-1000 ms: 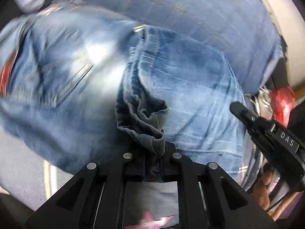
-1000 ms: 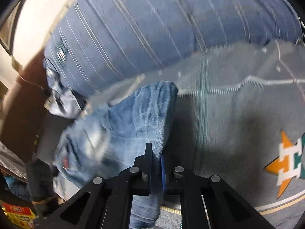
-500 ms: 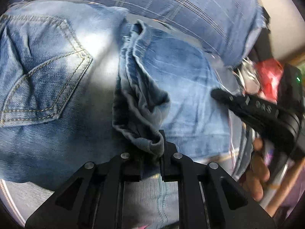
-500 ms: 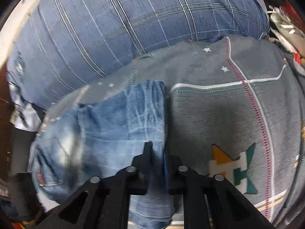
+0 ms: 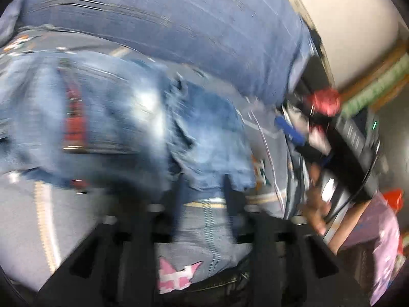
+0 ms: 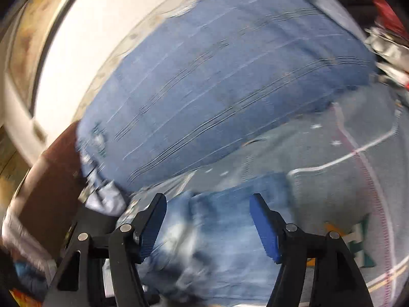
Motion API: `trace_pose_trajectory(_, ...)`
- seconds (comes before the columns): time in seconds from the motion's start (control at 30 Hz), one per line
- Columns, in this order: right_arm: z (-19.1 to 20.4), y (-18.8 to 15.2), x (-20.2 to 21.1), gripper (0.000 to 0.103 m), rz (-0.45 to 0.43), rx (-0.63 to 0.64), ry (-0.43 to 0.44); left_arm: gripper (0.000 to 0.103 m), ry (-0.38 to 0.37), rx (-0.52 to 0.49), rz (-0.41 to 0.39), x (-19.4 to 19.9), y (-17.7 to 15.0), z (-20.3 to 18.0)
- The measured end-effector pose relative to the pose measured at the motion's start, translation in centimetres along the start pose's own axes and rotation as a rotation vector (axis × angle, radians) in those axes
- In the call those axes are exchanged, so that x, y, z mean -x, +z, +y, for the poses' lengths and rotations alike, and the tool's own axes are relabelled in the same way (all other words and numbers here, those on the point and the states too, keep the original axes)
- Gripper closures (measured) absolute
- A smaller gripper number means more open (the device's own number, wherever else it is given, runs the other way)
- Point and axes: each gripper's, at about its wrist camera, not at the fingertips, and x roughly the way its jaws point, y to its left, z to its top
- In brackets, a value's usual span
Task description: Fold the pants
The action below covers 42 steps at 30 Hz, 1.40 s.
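Note:
The blue jeans (image 5: 122, 117) lie folded on the grey bedspread (image 5: 30, 217), blurred by motion in the left wrist view. My left gripper (image 5: 202, 186) hovers just above their near edge, its jaws opening with no cloth pinched between them. In the right wrist view the jeans (image 6: 225, 243) lie below my right gripper (image 6: 207, 204), whose blue-padded fingers (image 6: 263, 227) are spreading wide apart and hold nothing. The right gripper (image 5: 288, 128) also shows at the right of the left wrist view, with a person's hand (image 5: 314, 212) behind it.
A big blue plaid pillow (image 6: 230, 76) lies across the back of the bed against a white wall (image 6: 102, 25). Red and white clutter (image 5: 322, 102) sits at the bed's right side. The bedspread (image 6: 345, 179) shows star and letter patches.
Both grippers have let go of the jeans' edge and opened wide. Both have lifted and pulled back from the cloth, which now lies flat on the bed.

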Motion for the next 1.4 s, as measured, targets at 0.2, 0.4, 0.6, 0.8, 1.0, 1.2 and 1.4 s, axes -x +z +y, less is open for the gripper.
trace_pose_trajectory(0.2, 4.2, -4.9, -4.3, 0.038, 0.189, 0.057, 0.136, 0.05, -0.014, 0.247, -0.125, 4.5, -0.3, 6.4)
trace_pose_trajectory(0.4, 8.2, -9.0, -7.6, 0.038, 0.326, 0.162, 0.211, 0.05, -0.029, 0.425, -0.16, 5.8, -0.6, 10.3)
trace_pose_trajectory(0.6, 12.6, -13.3, -9.5, 0.038, 0.411, 0.42, 0.169, 0.05, 0.039, 0.562, -0.142, 5.3, 0.3, 13.5)
trace_pose_trajectory(0.8, 14.0, -15.7, -12.2, 0.059, 0.429, 0.55, 0.034, 0.05, 0.152, 0.618, -0.167, 4.7, 2.5, 14.7)
trace_pose_trajectory(1.0, 13.6, -14.8, -12.4, 0.085, 0.391, 0.493, 0.047, 0.083, 0.236, 0.44, -0.229, 6.0, 5.8, 11.6)
trace_pose_trajectory(1.2, 13.4, -12.5, -10.5, 0.09, 0.329, 0.408, 0.154, 0.084, 0.284, 0.181, -0.374, 7.4, 6.2, 8.1)
trace_pose_trajectory(1.4, 12.5, -14.7, -13.9, 0.09, 0.516, 0.36, 0.127, 0.081, 0.321, 0.527, -0.162, 3.4, 3.2, 16.7)
